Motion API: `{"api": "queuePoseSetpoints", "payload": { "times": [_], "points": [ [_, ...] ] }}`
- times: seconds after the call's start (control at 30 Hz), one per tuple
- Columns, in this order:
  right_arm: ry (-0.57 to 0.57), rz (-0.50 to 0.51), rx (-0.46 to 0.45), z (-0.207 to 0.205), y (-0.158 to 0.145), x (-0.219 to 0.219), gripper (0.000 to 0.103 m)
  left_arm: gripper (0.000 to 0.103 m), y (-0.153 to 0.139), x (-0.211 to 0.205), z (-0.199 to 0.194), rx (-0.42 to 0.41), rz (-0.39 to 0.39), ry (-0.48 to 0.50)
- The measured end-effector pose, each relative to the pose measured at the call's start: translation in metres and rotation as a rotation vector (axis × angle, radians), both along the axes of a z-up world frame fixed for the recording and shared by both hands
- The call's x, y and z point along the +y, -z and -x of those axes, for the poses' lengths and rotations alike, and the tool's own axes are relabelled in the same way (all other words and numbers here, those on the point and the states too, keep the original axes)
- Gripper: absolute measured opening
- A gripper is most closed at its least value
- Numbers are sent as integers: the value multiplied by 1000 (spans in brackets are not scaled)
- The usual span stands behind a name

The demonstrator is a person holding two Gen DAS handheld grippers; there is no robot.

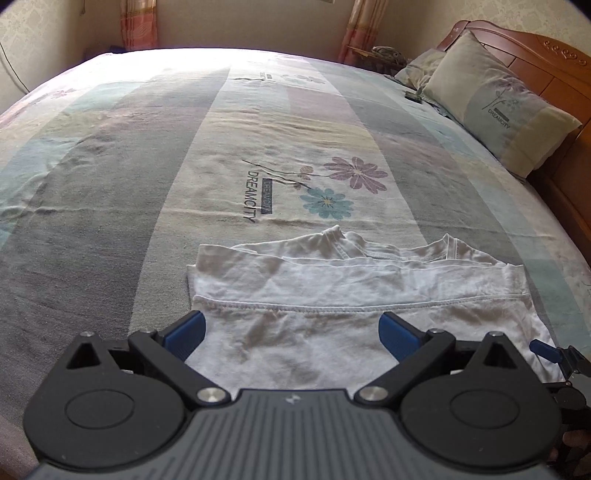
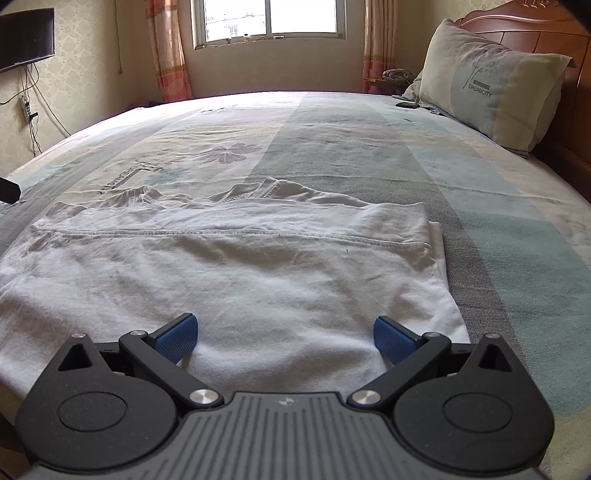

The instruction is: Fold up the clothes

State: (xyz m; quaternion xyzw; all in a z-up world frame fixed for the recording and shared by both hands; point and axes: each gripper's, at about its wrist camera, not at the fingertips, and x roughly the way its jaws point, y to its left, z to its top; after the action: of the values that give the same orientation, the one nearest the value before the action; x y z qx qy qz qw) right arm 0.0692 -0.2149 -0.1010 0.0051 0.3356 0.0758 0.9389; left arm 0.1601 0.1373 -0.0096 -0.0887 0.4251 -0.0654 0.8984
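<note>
A white T-shirt [image 1: 332,288] lies partly folded on the bed, its hem edge doubled over toward the collar at the far side. My left gripper [image 1: 291,332] stands open over the shirt's near left part, nothing between its blue pads. In the right wrist view the same T-shirt [image 2: 236,266] spreads wide, stitched hem line across its middle. My right gripper [image 2: 286,336] is open above the shirt's near right corner, holding nothing. The tip of the right gripper [image 1: 546,350] shows at the right edge of the left wrist view.
A striped bedsheet [image 1: 110,206] with flower prints covers the bed. A pillow [image 2: 491,85] leans on the wooden headboard [image 1: 546,70] at the right. A small dark object [image 2: 406,105] lies by the pillow. A window [image 2: 271,22] and curtains are behind.
</note>
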Motion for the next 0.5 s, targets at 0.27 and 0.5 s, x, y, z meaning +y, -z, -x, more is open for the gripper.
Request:
{"api": "queuePoseSetpoints", "payload": {
  "times": [0.27, 0.5],
  "points": [
    [50, -117, -32, 24, -15, -4, 103, 100, 51, 17, 9, 76, 201, 2],
    [37, -142, -45, 43, -26, 8, 103, 99, 56, 72, 18, 62, 389, -47]
  ]
}}
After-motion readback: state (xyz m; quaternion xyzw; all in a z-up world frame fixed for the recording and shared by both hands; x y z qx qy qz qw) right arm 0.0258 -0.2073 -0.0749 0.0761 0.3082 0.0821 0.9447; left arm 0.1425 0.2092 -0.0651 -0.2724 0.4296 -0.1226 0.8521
